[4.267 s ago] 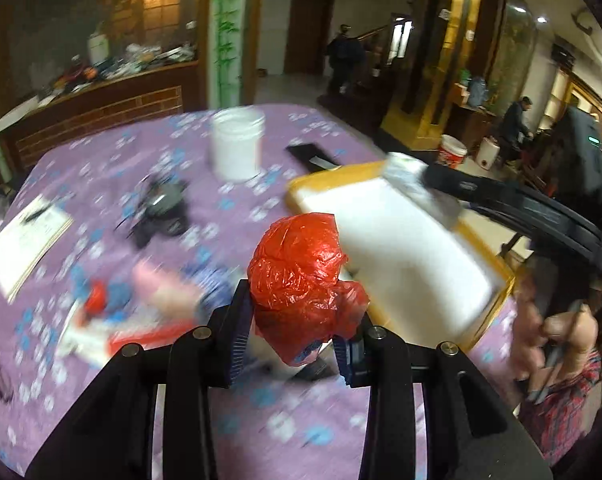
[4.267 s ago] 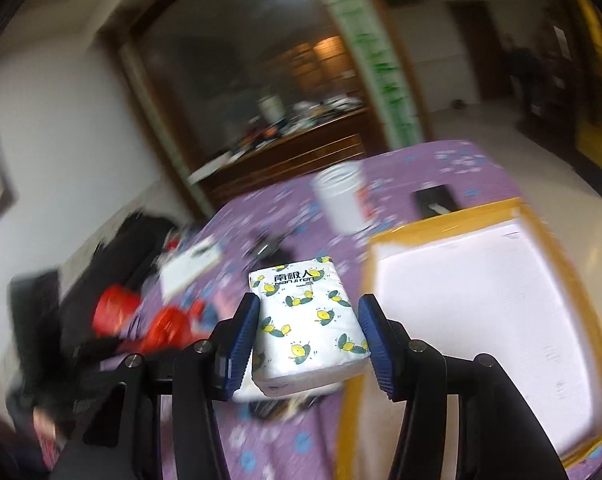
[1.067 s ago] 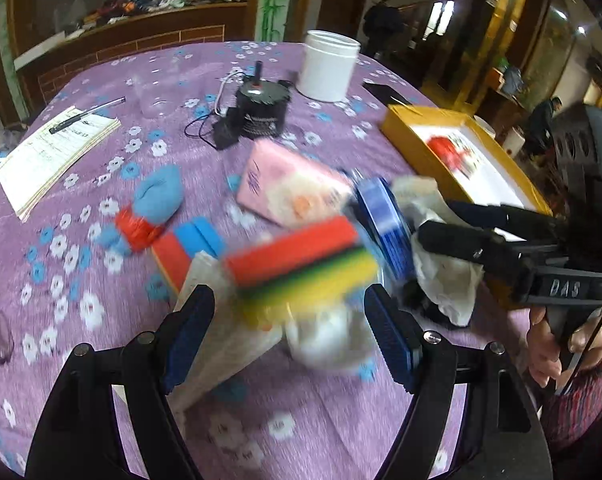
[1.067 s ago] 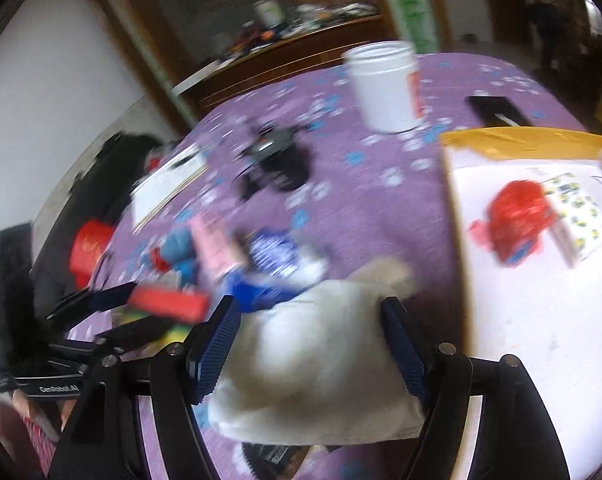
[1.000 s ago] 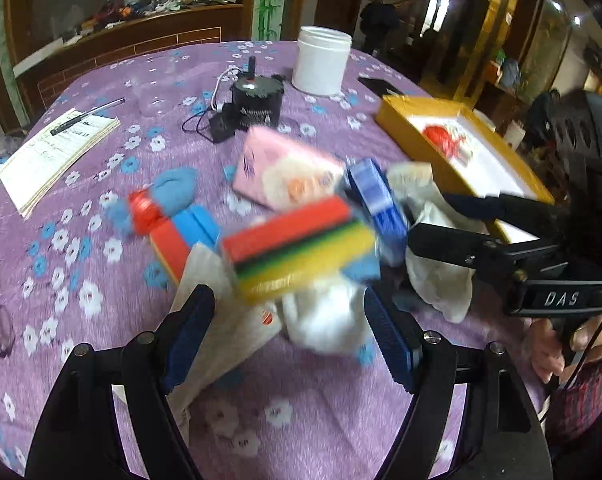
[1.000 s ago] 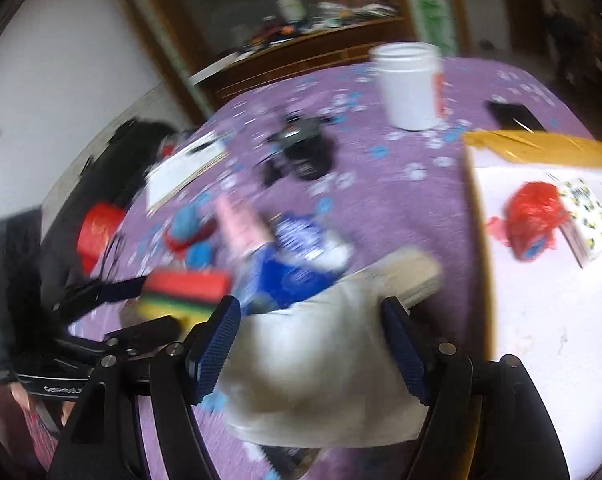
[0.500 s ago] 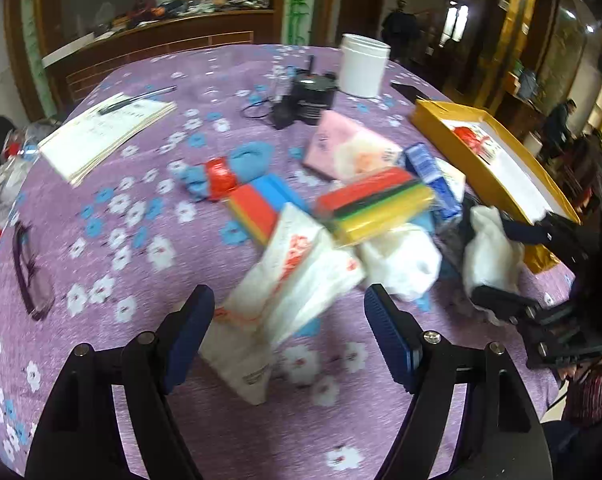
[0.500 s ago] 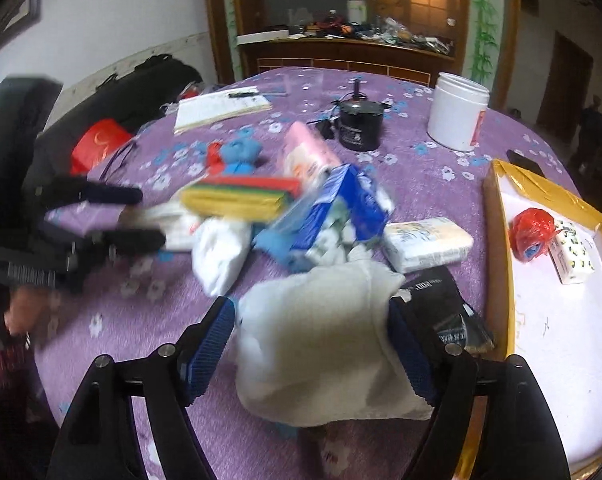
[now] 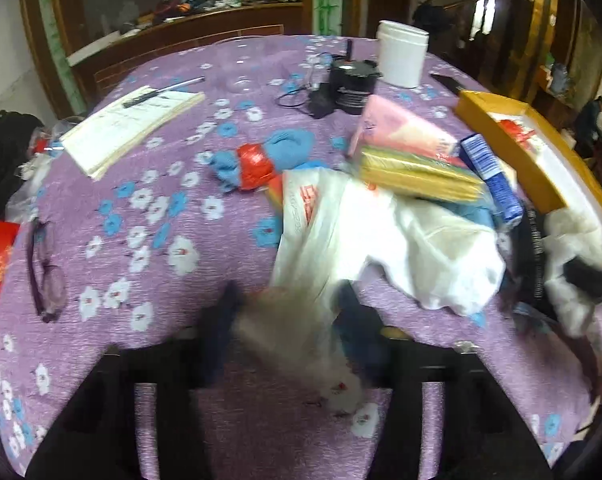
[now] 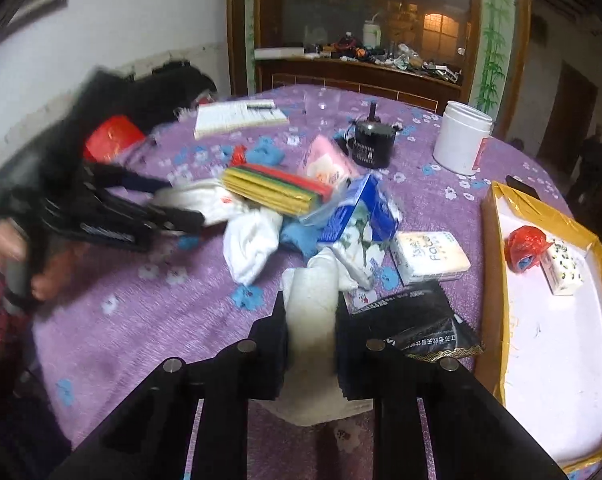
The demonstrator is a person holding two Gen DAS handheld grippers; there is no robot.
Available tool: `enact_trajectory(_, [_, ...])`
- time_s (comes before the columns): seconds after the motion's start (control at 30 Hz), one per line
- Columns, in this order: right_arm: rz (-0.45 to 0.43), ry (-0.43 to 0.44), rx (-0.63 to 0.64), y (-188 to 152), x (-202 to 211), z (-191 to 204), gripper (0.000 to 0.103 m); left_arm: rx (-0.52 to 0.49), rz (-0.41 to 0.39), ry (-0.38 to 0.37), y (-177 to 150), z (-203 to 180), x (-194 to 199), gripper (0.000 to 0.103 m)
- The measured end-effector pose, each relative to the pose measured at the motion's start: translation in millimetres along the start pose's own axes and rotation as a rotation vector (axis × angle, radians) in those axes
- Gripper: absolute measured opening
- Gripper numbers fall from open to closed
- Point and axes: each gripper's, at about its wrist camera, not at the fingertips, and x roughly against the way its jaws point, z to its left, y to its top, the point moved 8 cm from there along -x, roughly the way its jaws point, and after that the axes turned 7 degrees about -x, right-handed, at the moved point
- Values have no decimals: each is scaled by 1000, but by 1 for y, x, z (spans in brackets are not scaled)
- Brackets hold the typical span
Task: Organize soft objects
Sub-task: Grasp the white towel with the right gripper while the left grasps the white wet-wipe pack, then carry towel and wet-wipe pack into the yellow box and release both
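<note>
Both jaw pairs just closed: right gripper (image 10: 311, 312) clamped on white cloth (image 10: 311, 300); left gripper (image 9: 285, 312) nipping blurred plastic bag (image 9: 321, 216). Tray (image 10: 491, 264) lies right of cloth, nearer right hand.

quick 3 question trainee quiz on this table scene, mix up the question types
1. True or false: the tray already holds the red plastic bag and the small tissue pack.
2. Multiple choice: what are the pads of the right gripper pressing on? A) the black sachet B) the white cloth C) the white jar
3. Fill in: the stack of coloured sponges rests on the pile, and behind it lies the ___ tissue pack.

Key: 1 true. 2 B; its jaws have just closed on the cloth. 3 pink.
</note>
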Motion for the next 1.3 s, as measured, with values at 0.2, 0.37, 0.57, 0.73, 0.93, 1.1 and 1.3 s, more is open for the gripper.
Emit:
enact_trajectory(0.2, [-87,123,-125,18,24,-12,20,46,-28,10,2,8,14,32])
enact_trajectory(0.37, [-120,168,-209,26,34,-25,20,44,-119,-22,15,1,43,30])
enact_trajectory(0.57, [-136,195,-278,28,37,-38,20,6,-170,-51,27,-18,64,20])
enact_trajectory(0.73, [-139,191,-292,27,37,-42,20,-73,-97,-23,20,-28,52,21])
enact_trajectory(0.93, [-137,188,-292,24,37,-44,20,-59,-23,24,11,-16,32,66])
enact_trajectory(1.1, [-130,192,-291,23,34,-42,20,-39,39,-20,7,-16,8,67])
enact_trajectory(1.3, [-130,202,-288,23,34,-38,20,-9,44,8,1,-17,-8,43])
